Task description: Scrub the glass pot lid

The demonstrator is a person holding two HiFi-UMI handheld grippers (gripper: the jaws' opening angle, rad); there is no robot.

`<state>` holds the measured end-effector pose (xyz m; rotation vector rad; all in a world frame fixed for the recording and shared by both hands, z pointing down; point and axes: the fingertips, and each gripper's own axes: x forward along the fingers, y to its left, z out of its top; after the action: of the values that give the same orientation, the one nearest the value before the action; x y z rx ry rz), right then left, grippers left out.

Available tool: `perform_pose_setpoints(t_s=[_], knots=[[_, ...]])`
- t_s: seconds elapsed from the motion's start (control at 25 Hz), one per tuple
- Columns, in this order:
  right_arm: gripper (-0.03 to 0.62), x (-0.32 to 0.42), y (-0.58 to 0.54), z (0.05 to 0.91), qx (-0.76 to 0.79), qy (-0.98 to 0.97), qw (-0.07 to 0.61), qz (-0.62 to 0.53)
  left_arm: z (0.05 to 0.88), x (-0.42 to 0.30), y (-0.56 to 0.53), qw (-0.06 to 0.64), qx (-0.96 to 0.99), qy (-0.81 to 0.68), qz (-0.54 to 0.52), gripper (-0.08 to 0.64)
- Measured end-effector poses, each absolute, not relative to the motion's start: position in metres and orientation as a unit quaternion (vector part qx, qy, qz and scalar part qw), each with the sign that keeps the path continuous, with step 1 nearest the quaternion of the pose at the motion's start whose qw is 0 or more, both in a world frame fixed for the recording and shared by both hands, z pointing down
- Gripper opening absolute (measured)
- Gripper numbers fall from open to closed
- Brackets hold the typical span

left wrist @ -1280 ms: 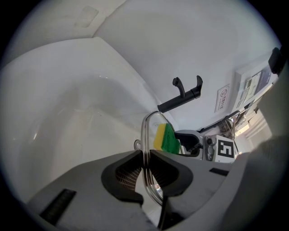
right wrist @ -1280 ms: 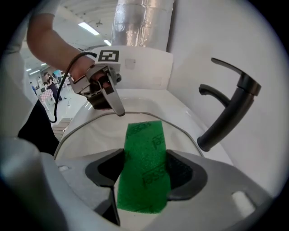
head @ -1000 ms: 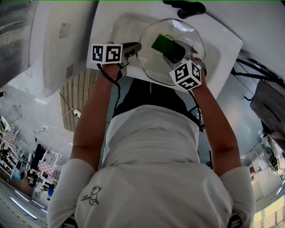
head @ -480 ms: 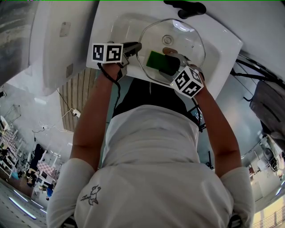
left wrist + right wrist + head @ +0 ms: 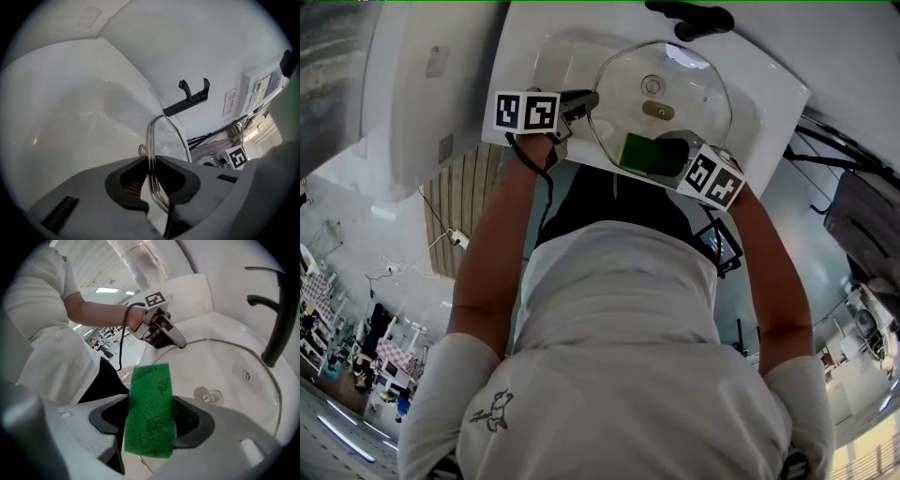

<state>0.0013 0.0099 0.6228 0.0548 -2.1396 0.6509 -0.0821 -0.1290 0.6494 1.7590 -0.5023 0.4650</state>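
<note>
The glass pot lid (image 5: 661,103) hangs over the bowl of a white sink (image 5: 773,98), below a black tap (image 5: 689,16) at the far side. The lid is round, so it has no long axis. In the head view its broad face is turned up toward the camera and covers most of the bowl, while in the left gripper view it shows edge-on as a thin curved rim running straight away from the tongs. The left tongs (image 5: 151,161) are closed down to a narrow gap on that rim at the lid's left edge, a pad pressed to each face of the glass. The right tongs (image 5: 150,401) are clamped on a green scouring pad (image 5: 150,408), a printed rectangle whose long axis runs along the line of the tongs, with its free end sticking out past the tips. In the head view the pad lies against the part of the lid nearest the person, just short of the small metal fitting (image 5: 658,110) at the lid's centre. The two tongs are well apart, on opposite sides of the lid
</note>
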Motion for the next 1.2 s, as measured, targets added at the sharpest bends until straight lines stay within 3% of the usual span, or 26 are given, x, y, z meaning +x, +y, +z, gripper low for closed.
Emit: perform_pose_setpoints(t_s=[0.16,0.4,0.64,0.92,1.2], knots=[[0.287,0.011,-0.045,0.611,0.090,-0.873,0.407,0.253,0.650,-0.082,-0.130,0.588,0.753,-0.218,0.199,0.058],[0.287,-0.006,-0.112,0.624,0.151,-0.870,0.414,0.221,0.649,-0.084,-0.130,0.588,0.752,-0.223,0.199,0.058],[0.287,-0.044,-0.064,0.638,0.089,-0.874,0.421,0.227,0.650,-0.084,-0.130,0.583,0.754,-0.230,0.196,0.058],[0.285,-0.037,-0.030,0.636,0.066,-0.874,0.405,0.258,0.650,-0.085,-0.129,0.580,0.755,-0.232,0.198,0.058],[0.285,-0.018,0.003,0.632,-0.013,-0.857,0.454,0.245,0.650,-0.084,-0.129,0.581,0.755,-0.229,0.202,0.058]])
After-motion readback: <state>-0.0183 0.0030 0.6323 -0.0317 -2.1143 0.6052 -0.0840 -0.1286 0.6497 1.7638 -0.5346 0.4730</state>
